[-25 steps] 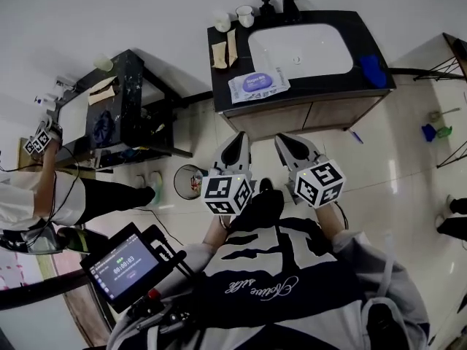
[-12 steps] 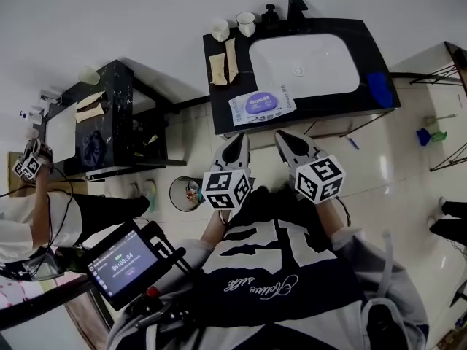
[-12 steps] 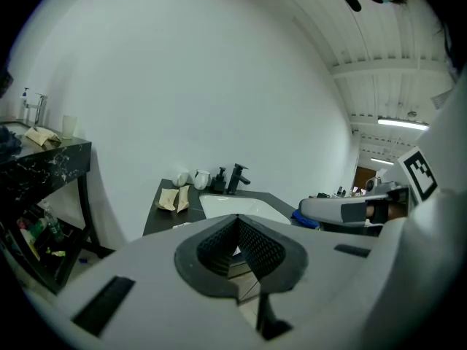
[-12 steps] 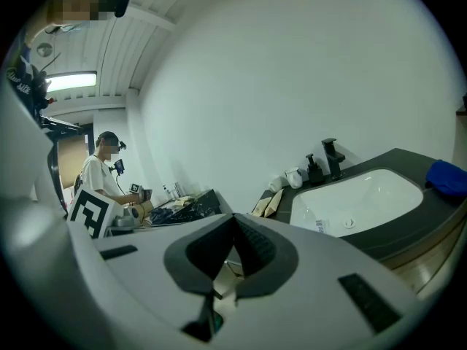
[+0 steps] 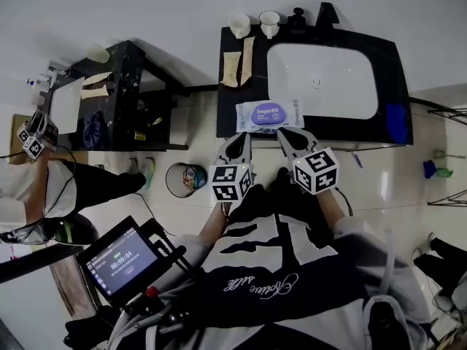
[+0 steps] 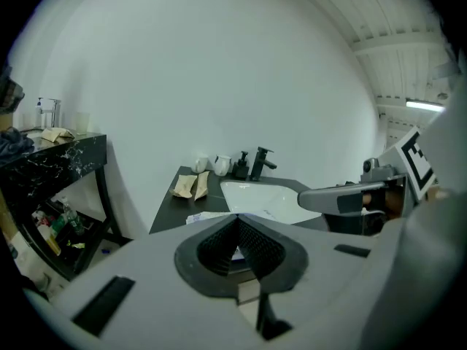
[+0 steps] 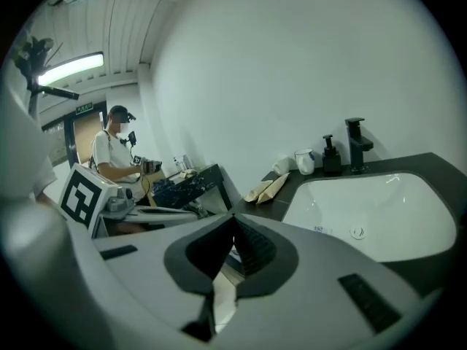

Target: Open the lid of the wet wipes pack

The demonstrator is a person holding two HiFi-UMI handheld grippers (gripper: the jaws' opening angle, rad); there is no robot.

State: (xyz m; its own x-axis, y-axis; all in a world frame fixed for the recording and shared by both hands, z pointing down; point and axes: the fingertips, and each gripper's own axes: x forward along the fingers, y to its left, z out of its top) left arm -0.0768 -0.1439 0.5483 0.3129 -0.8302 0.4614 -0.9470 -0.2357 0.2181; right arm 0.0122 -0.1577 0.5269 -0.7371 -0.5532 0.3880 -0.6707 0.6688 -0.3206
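At the counter front: the wet wipes pack (image 5: 269,115) lies flat, purple face up, on the black counter (image 5: 232,119), just beside the near left corner of the white basin (image 5: 321,79).
Left gripper (image 5: 235,141): jaws pressed together with nothing between them; the tips are near the pack's left end, short of the counter edge.
Right gripper (image 5: 286,133): jaws likewise closed and empty; the tips are just below the pack's right end in the head view.
Behind the pack: two folded beige cloths (image 5: 230,68), then two cups (image 5: 239,26), a soap bottle (image 5: 297,17) and a black tap (image 5: 326,12) along the wall.
Right end of counter: a blue cloth (image 5: 396,122).
Floor to the left: a round bin (image 5: 182,179), a second black table (image 5: 124,93), and another person (image 5: 36,188) holding grippers.
In the way: nothing lies between either gripper and the pack.
Near foreground: a small screen (image 5: 120,257) on the wearer's rig.
Hard to make out: each gripper view hides most of the pack behind its own closed jaws. The lid's state is too small to read, and contact between tips and pack cannot be judged.
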